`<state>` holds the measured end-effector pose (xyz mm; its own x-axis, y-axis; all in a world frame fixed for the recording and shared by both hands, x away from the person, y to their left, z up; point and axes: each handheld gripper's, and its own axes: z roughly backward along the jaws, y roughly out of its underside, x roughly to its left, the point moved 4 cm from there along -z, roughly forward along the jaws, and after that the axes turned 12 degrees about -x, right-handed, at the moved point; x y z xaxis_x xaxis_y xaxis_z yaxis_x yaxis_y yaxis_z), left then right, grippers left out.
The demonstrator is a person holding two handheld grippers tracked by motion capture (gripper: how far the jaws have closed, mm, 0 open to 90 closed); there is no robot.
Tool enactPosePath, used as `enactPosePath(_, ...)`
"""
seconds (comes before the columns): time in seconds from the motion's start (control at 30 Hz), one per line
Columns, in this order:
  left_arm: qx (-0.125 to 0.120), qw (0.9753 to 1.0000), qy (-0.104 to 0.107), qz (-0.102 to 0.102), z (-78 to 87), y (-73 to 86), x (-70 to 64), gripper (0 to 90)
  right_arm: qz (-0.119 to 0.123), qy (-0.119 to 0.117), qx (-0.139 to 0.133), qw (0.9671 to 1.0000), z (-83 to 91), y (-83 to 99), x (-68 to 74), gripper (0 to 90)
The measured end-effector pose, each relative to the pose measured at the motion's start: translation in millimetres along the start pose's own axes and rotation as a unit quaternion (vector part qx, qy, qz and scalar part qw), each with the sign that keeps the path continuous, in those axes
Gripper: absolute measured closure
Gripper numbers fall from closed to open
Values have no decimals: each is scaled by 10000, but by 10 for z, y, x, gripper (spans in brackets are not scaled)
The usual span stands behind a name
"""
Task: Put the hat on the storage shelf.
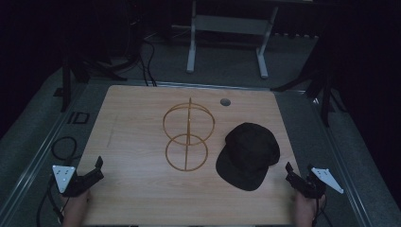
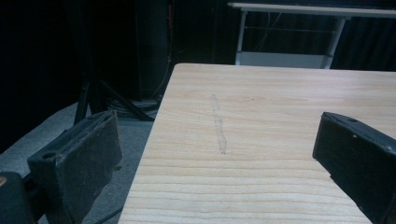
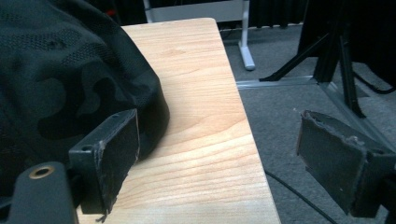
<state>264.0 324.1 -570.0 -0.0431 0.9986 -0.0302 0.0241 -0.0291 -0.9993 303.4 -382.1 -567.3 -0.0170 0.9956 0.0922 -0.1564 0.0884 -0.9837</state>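
Observation:
A black cap (image 1: 248, 154) lies on the right half of the wooden table (image 1: 137, 189); its dark camouflage crown (image 3: 60, 79) looms just past my right gripper's left jaw. A gold wire stand (image 1: 187, 136) made of rings on an upright rod stands at the table's middle. My left gripper (image 1: 98, 169) rests at the front left corner, open, nothing between its jaws (image 2: 215, 158). My right gripper (image 1: 293, 176) sits at the front right edge beside the cap, open and empty, its jaws straddling the table's right edge (image 3: 219, 154).
A round grommet hole (image 1: 225, 101) sits near the table's far edge. Beyond it stands a white table frame (image 1: 227, 33). Black tripod legs (image 3: 327, 56) and cables (image 1: 64, 146) lie on the grey floor at both sides.

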Motion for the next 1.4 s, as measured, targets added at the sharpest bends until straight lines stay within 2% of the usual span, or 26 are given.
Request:
enactPosePath(0.13,-20,10000,-28,-35,-2,4,-11,17,13,-185,-17,9998,18,-8,-4,131)
enactPosePath(0.27,31,10000,-20,-58,-12,9,-19,17,125,-222,90,9996,26,5,-3,131)
enactPosePath(0.33,19,10000,-11,-48,-13,9,-21,17,92,-297,95,9995,25,7,-3,131)
enactPosePath(0.37,32,10000,14,-12,-9,10,-13,17,16,-528,104,9986,37,-23,-6,131)
enactPosePath(0.47,25,10000,5,15,-10,10,-7,17,-9,-520,94,9986,52,-49,-20,131)
enactPosePath(0.5,29,10000,13,30,-12,10,-7,17,-122,-645,113,9978,59,-86,-27,132)
enactPosePath(0.63,29,10000,20,23,-10,10,-8,17,-165,-790,152,9966,59,-152,-15,132)
enactPosePath(0.7,29,10000,13,8,-8,10,-9,17,-286,-1027,251,9940,52,-255,28,133)
enactPosePath(0.73,29,10000,13,8,-8,10,-9,17,-286,-1027,251,9940,52,-255,28,133)
enactPosePath(0.77,31,10000,27,-17,-9,10,-15,17,-329,-1178,350,9919,42,-338,70,134)
enactPosePath(0.8,31,10000,27,-17,-9,10,-15,18,-329,-1178,350,9919,42,-338,70,134)
enactPosePath(0.83,29,10000,39,-37,-8,10,-20,17,-361,-1380,447,9888,23,-428,117,133)
enactPosePath(0.9,23,10000,51,-54,-8,10,-25,17,-295,-1530,586,9860,0,-516,172,133)
enactPosePath(0.93,23,10000,51,-54,-8,10,-25,17,-295,-1530,586,9860,0,-516,172,133)
enactPosePath(0.97,17,9999,63,-87,-7,10,-33,17,-243,-1706,549,9835,-17,-608,235,133)
enactPosePath(1.07,28,9999,74,-130,-8,11,-41,17,-80,-1910,519,9802,-59,-723,333,131)
enactPosePath(1.13,29,9999,74,-137,-8,11,-42,17,-23,-1951,539,9793,-77,-753,367,131)
enactPosePath(1.17,30,9999,78,-144,-8,11,-43,17,70,-2210,638,9732,-114,-799,460,128)
enactPosePath(1.2,30,9999,78,-144,-8,11,-43,17,164,-2211,691,9727,-137,-816,511,129)
enactPosePath(1.23,24,9999,76,-148,-8,11,-46,17,194,-2294,721,9705,-158,-830,561,128)
enactPosePath(1.27,24,9999,76,-148,-8,11,-46,17,194,-2294,721,9705,-158,-830,561,128)
enactPosePath(1.3,27,9998,87,-164,-8,10,-49,17,311,-2526,827,9635,-198,-838,657,122)
enactPosePath(1.33,27,9998,87,-164,-8,10,-49,17,311,-2526,827,9635,-198,-838,657,122)
enactPosePath(1.37,24,9998,94,-161,-8,11,-51,17,441,-2556,906,9615,-256,-840,725,124)
enactPosePath(1.4,24,9998,94,-161,-8,11,-51,18,441,-2556,906,9615,-256,-840,725,124)
